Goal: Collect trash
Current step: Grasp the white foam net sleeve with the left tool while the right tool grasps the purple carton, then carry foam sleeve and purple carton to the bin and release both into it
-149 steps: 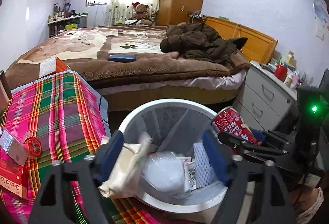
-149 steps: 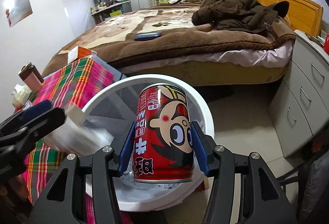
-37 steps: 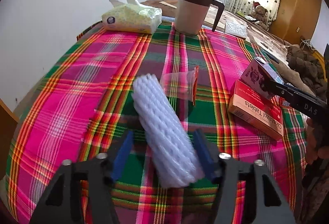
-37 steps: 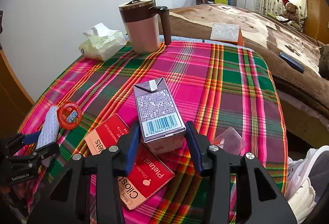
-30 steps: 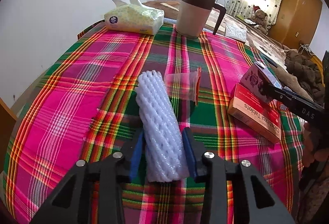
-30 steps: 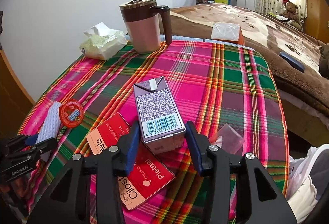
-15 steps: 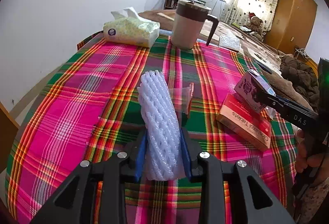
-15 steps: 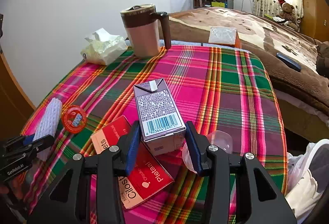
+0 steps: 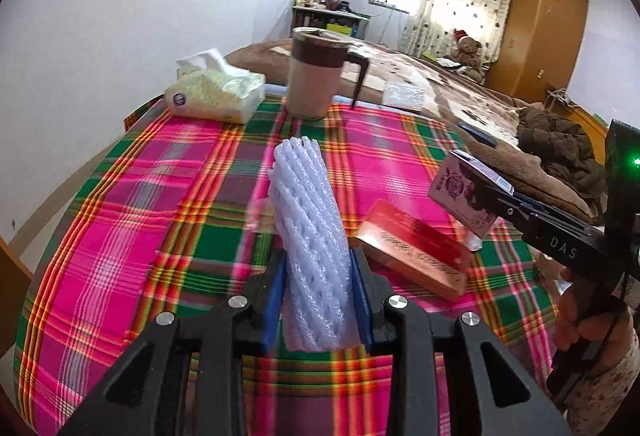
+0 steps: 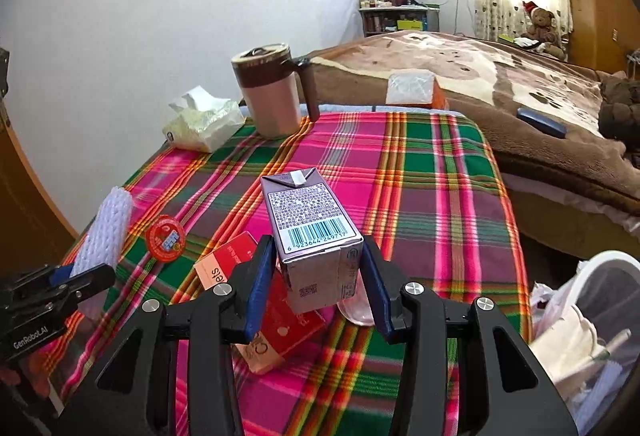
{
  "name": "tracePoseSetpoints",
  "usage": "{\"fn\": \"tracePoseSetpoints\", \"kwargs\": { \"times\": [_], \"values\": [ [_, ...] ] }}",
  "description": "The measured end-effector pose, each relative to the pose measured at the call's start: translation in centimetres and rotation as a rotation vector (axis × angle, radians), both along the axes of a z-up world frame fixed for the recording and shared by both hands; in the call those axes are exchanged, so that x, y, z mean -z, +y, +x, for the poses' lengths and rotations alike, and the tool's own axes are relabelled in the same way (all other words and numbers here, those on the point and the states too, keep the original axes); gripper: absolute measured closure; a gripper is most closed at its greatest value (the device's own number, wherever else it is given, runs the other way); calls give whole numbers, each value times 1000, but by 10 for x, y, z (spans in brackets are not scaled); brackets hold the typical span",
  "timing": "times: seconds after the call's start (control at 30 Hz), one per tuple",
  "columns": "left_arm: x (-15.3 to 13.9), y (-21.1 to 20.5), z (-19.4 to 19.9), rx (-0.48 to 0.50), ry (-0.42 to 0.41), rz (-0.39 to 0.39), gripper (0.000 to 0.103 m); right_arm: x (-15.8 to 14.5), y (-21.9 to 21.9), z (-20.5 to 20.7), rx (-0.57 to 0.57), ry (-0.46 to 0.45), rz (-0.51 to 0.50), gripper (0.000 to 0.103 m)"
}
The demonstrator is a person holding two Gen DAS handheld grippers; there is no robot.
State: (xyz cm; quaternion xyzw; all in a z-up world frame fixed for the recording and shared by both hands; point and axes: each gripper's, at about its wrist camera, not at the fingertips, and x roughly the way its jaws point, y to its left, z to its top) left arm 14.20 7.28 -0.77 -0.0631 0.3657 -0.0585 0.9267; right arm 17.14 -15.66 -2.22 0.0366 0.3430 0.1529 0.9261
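You work over a plaid tablecloth (image 9: 192, 196) beside a bed (image 10: 460, 60). Since half a second ago, your left gripper (image 9: 318, 300) has lifted its clamped foam net (image 9: 310, 236); your right gripper (image 10: 318, 288) still clamps the purple carton (image 10: 312, 232).

The purple carton (image 10: 312, 232) carried a barcode numbered 6 923644 249717. Left of the carton, the left tongs (image 10: 86, 270) read "GenRobot.AI"; the right tongs (image 9: 480, 192) read "DAS".
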Motion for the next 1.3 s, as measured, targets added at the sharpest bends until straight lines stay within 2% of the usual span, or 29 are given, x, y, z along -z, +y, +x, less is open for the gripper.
{"fn": "tracePoseSetpoints", "kwargs": {
  "times": [0.17,0.53,1.0,1.3],
  "values": [
    [-7,-19,-3,44,-17,-2,70,-6,-13,-14,22,-20,37,59],
    [-22,-69,-10,155,-55,6,70,-18,-48,-41,102,-68,52,59],
    [-35,-141,-12,328,-80,-10,70,-41,-121,-79,323,-159,45,59],
    [-35,-185,-16,415,-78,-11,70,-37,-148,-90,414,-170,42,59]
  ]
}}
